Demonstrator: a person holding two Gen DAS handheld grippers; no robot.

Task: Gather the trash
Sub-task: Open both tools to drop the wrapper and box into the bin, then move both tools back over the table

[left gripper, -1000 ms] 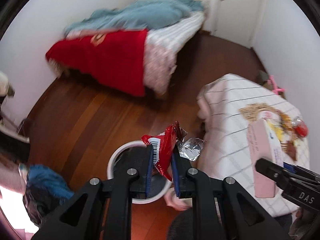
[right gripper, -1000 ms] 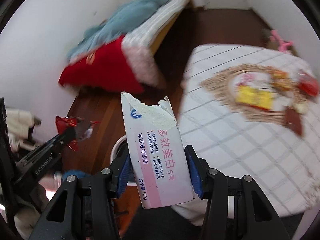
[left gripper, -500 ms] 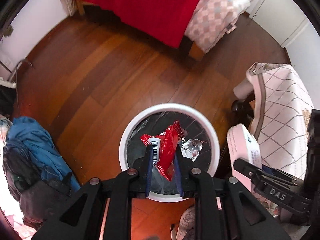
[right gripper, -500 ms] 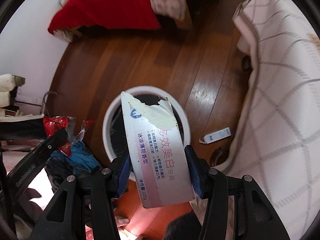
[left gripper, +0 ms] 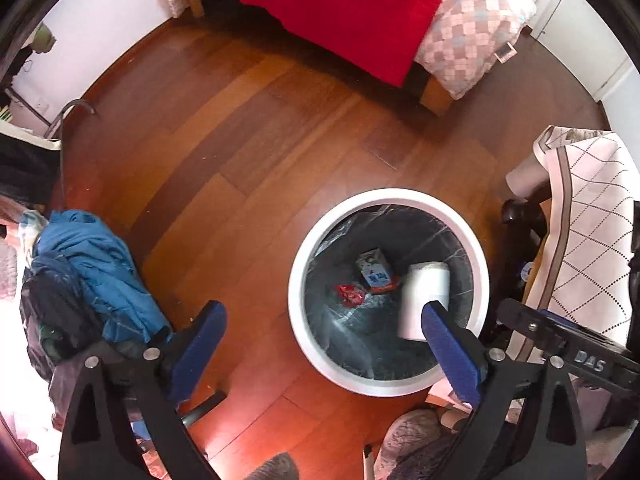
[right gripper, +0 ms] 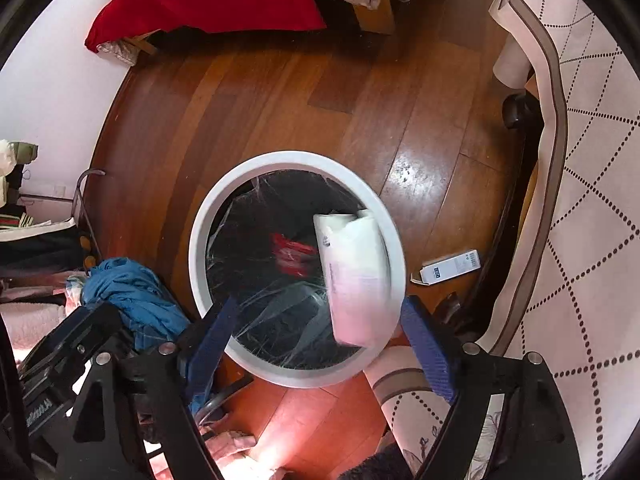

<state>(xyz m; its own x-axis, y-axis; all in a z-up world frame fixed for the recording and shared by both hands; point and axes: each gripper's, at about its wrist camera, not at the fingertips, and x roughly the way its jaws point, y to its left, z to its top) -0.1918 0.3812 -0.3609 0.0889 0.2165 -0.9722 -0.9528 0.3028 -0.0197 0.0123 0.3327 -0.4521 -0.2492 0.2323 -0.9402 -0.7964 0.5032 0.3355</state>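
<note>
dropping trash: both the left gripper (left gripper: 320, 344) and right gripper (right gripper: 320, 336) hang released above the white bin (right gripper: 394, 240); the toothpaste box (right gripper: 356, 276) falls inside its rim, near the red wrapper (left gripper: 350, 294). best keep clear until it settles.

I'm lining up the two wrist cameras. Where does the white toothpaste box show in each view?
Left wrist view: the white toothpaste box is right of centre, inside the bin's right side, just above the right finger of the open left tongs.
Right wrist view: the box is right of centre, over the bin's right rim, between the open right tongs' fingers.
Shared landmark: the white-rimmed bin.
</note>
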